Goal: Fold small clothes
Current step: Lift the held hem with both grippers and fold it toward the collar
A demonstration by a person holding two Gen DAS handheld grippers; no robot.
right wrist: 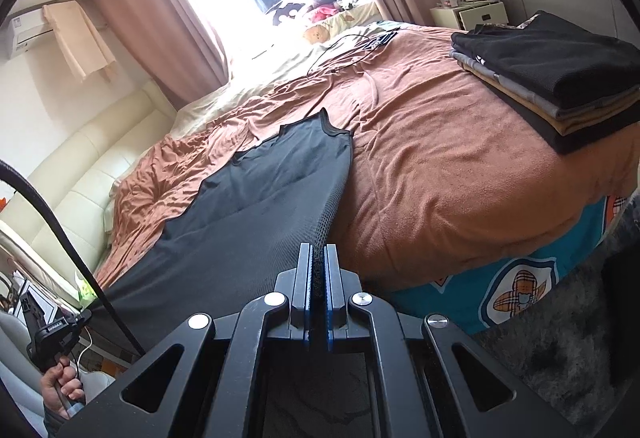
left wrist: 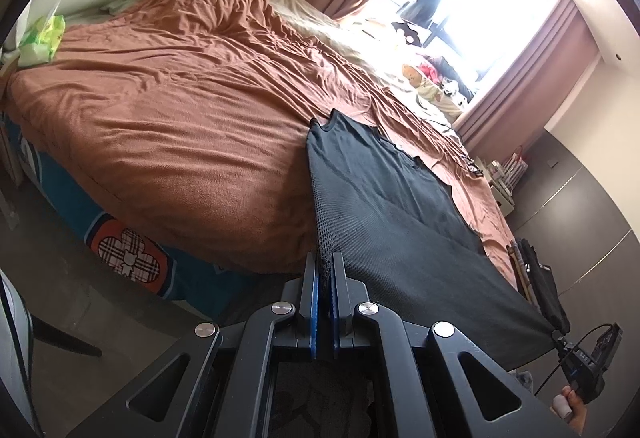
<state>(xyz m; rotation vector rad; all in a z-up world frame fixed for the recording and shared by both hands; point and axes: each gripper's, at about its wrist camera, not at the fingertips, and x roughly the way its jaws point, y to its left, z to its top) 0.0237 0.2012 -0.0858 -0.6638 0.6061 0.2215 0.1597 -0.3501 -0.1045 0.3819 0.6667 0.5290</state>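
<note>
A dark mesh sleeveless top (left wrist: 384, 190) lies stretched over the near edge of the bed, neck end far away on the brown blanket (left wrist: 180, 118). My left gripper (left wrist: 325, 258) is shut on one bottom corner of the top. My right gripper (right wrist: 319, 250) is shut on the other bottom corner of the top (right wrist: 264, 198). The hem hangs taut between both grippers, off the bed edge. The right gripper also shows in the left wrist view (left wrist: 560, 338), and the left gripper in the right wrist view (right wrist: 82, 318).
A stack of folded clothes (right wrist: 560, 78) sits on the blanket's right corner. Cables (right wrist: 352, 50) lie far back on the bed. A green packet (left wrist: 42, 38) lies at the head end. A white nightstand (right wrist: 468, 14) stands by the window. Grey rug (right wrist: 560, 358) lies below.
</note>
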